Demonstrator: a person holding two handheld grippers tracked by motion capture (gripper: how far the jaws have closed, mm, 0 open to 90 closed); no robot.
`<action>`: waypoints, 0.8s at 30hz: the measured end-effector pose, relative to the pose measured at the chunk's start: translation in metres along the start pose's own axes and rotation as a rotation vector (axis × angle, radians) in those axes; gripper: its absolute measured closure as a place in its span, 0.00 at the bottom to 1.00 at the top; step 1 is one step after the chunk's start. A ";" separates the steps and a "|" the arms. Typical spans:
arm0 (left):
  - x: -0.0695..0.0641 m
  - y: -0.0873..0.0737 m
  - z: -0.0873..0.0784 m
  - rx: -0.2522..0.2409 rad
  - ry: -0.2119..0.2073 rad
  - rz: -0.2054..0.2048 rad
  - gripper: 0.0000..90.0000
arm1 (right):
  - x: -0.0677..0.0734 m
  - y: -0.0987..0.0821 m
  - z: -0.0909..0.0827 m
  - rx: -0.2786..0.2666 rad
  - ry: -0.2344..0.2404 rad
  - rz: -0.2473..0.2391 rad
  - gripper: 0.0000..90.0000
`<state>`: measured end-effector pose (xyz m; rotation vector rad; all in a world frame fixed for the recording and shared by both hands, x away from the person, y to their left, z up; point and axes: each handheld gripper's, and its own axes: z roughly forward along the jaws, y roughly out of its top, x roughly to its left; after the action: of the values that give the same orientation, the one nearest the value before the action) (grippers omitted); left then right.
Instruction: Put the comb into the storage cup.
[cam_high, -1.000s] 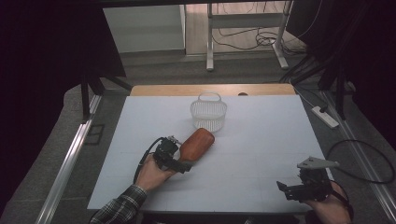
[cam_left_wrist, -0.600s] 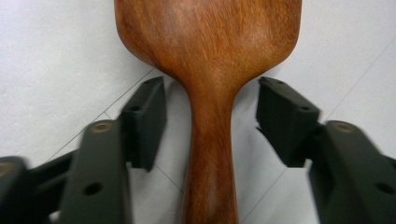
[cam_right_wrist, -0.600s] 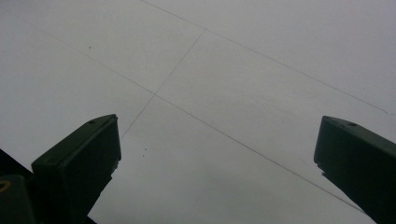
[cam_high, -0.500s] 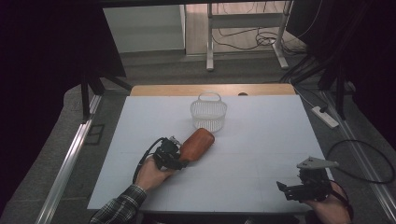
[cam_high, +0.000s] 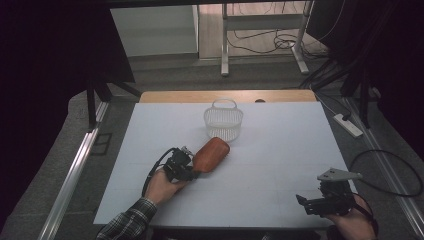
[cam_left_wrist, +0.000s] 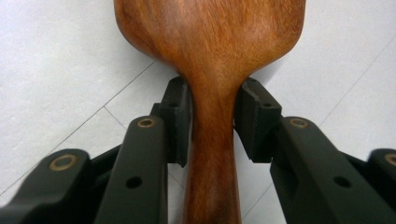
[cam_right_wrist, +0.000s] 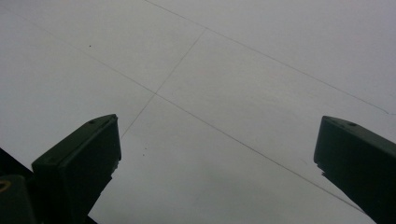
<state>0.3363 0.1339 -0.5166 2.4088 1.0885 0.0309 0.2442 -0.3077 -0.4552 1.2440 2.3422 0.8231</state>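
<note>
Surface: white matte table (cam_high: 280, 165), flat, faint thin seam lines crossing it; wooden strip along its far edge; dark grey floor around.
Left hand: plaid sleeve (cam_high: 127, 225) enters bottom left; hand wraps the left gripper (cam_high: 192, 170), black, cable looping behind it.
Left jaws: have just been closing; now narrowed onto the neck of the wooden paddle (cam_left_wrist: 210, 70), both black pads (cam_left_wrist: 180, 119) pressing its sides in the left gripper view.
Wooden paddle: reddish-brown, smooth, visible grain; slim handle widening to a rounded blade; lies on the table left of centre, blade toward the basket.
Basket: white plastic basket (cam_high: 223, 122), latticed walls, arched handle; upright, just beyond the paddle's blade.
Right gripper: right gripper (cam_high: 302, 200) near bottom right edge, grey three-cornered plate on top.
Right jaws: wide apart, nothing between them, bare table beneath.
</note>
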 end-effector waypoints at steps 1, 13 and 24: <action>0.000 0.000 0.000 0.000 -0.003 -0.002 0.74 | 0.000 0.000 0.000 0.002 0.000 0.000 0.01; -0.001 0.000 -0.003 0.003 0.008 0.015 0.79 | 0.000 0.000 0.000 0.004 0.002 0.000 0.01; -0.004 -0.003 -0.010 -0.018 0.001 0.033 0.79 | 0.000 0.000 0.000 0.001 0.003 -0.001 0.01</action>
<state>0.3288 0.1367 -0.5090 2.4110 1.0450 0.0530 0.2443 -0.3078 -0.4551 1.2425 2.3461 0.8245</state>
